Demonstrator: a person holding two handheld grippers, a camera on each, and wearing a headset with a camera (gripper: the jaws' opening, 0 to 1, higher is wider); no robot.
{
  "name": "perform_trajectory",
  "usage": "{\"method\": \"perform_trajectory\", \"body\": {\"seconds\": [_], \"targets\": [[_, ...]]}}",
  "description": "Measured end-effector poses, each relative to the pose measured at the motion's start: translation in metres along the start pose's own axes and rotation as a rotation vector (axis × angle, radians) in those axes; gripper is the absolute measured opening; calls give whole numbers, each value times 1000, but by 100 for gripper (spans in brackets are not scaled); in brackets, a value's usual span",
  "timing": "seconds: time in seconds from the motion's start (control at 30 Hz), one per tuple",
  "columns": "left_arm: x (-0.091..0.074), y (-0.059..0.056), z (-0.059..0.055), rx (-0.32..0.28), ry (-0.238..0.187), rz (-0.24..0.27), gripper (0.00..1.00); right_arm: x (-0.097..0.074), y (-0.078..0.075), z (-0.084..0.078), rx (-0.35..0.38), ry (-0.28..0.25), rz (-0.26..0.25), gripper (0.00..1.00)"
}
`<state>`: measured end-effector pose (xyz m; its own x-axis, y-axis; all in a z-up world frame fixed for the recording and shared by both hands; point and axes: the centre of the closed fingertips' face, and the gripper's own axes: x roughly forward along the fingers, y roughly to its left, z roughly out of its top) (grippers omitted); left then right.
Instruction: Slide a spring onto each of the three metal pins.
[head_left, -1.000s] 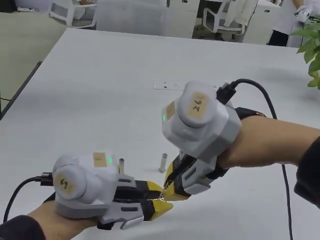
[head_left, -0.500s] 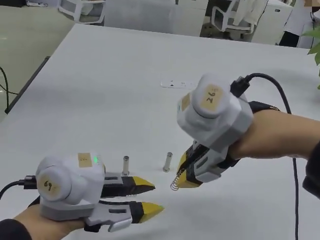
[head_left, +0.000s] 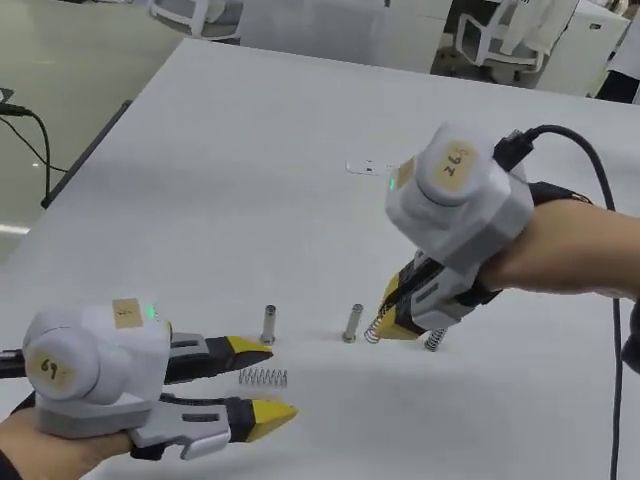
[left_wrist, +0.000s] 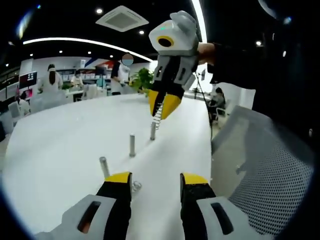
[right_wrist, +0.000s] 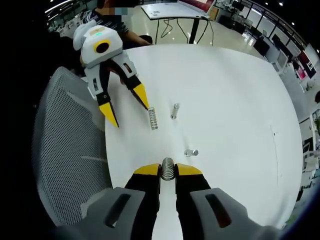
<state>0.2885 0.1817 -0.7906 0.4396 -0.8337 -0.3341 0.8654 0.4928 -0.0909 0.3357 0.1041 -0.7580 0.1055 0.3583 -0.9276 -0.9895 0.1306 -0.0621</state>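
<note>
My right gripper (head_left: 400, 322) pinches a spring (head_left: 376, 326) between its jaws. The spring hangs tilted, its lower end just beside a metal pin (head_left: 352, 323) standing upright on the white tabletop (head_left: 250, 180). My left gripper (head_left: 283, 378) is spread wide, low over the tabletop. A second spring (head_left: 263, 377) lies flat between its jaws. A farther pin (head_left: 268, 325) stands near the upper jaw.
</note>
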Motion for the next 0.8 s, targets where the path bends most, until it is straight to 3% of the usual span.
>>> {"method": "perform_trajectory", "body": {"seconds": [0.17,0.47,0.8], "targets": [[-6,4,-1,-13,-5,35,35,5,-15,1,-10,22,-23,8],[-10,2,-11,-19,21,58,37,19,-35,5,-21,39,-46,8],[-15,3,-17,-40,22,85,37,32,-39,3,-32,63,-24,8]]}}
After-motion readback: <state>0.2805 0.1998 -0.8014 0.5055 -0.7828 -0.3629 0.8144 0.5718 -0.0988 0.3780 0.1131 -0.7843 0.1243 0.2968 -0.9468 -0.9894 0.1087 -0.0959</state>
